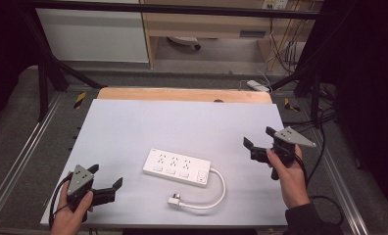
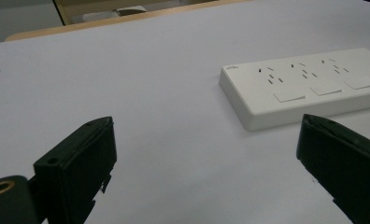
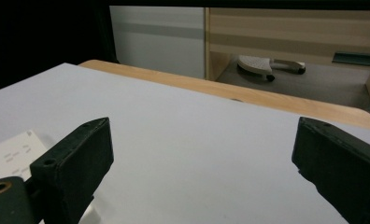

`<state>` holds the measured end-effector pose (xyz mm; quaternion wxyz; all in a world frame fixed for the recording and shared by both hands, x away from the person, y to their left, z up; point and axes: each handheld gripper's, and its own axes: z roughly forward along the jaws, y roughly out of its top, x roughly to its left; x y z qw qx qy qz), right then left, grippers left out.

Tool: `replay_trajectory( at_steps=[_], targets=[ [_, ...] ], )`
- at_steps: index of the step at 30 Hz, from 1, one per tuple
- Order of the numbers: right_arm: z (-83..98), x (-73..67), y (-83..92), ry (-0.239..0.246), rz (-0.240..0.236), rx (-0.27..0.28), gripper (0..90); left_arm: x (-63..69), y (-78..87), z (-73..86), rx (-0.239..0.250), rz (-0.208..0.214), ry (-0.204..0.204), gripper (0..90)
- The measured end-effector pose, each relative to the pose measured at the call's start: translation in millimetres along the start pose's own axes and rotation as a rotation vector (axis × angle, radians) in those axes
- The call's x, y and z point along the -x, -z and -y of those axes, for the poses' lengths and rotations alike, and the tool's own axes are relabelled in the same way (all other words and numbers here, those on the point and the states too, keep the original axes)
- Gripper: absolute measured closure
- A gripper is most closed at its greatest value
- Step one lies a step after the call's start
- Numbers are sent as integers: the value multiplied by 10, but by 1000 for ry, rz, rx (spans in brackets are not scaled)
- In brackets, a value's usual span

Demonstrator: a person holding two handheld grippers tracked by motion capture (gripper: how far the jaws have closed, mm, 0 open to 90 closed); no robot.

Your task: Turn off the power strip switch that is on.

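White power strip lies flat on the white table sheet, slightly below centre of the high view, long axis running from upper left to lower right. Three socket groups on top, three flat switches along its near edge, one more button at its right end. Its white cord leaves the right end, loops round toward the bottom of the frame and ends in a white plug lying on the sheet just below the strip, not touching it.

Left gripper at lower left of the high view, held in a hand, grey three-cornered plate on top. Jaws spread wide, nothing between them. It sits near the strip's left end but apart from it. In the left gripper view the strip fills the upper right, beyond the jaws, sockets and switches clear.

Right gripper at right of centre in the high view, held in the other hand, raised off the sheet, right of the strip and well apart from it. Jaws wide open, holding nothing. In the right gripper view a corner of the strip shows at lower left behind the left jaw; the wooden table edge crosses the middle.
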<state>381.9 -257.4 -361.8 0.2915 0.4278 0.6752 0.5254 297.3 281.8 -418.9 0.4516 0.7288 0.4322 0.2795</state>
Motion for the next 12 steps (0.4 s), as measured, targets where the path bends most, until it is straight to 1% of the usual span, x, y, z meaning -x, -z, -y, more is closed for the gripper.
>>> replay_trajectory(
  at_steps=[3, 5, 9, 12],
  targets=[
    [175, 58, 113, -6, 14, -9, 57, 3, -3, 1, 0, 0, 1, 48],
    [314, 98, 171, -20, 24, -23, 56, 3, -1, 0, -4, 0, -3, 48],
    [598, 146, 219, -42, 39, -71, 48, 10, 0, 1, -5, -1, -2, 48],
    [736, 178, 218, -64, 49, -101, 46, 8, -2, 0, -5, 0, -3, 48]
  ],
)
